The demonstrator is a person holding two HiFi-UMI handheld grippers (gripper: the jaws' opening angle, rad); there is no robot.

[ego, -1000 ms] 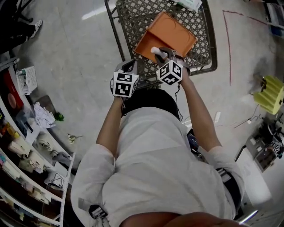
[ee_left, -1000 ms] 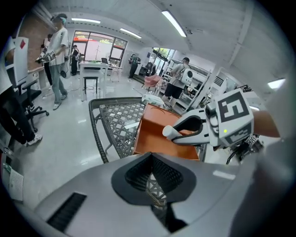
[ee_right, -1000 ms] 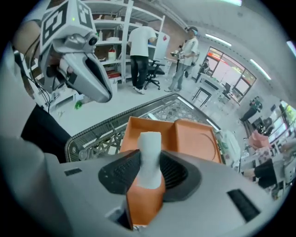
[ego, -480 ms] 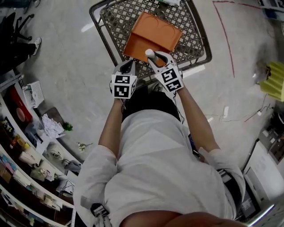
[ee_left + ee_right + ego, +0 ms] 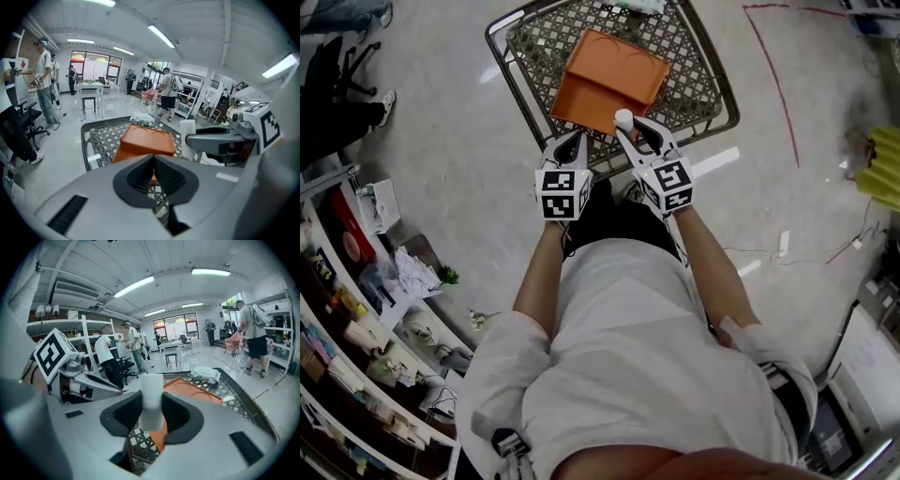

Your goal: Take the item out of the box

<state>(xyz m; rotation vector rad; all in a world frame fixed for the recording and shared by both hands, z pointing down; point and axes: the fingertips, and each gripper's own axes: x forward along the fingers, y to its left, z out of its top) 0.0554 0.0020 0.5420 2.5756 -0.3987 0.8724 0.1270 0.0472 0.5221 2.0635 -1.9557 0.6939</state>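
The right tool [image 5: 628, 127] is clenched on a white cylinder [image 5: 623, 118]. Its pads press the two sides, so the cylinder stands upright between them. I think this side grip is chosen so that the smooth cylinder does not slip. The cylinder hangs in the air over the near edge of the orange box [image 5: 609, 80] and is not inside it, so the task seems almost done. The box lies on the mesh bench [image 5: 698, 70]. The left tool [image 5: 574, 142] hovers just left of the right one, with its jaws closed together and nothing between them. Probably it waits there to steady the box if needed.
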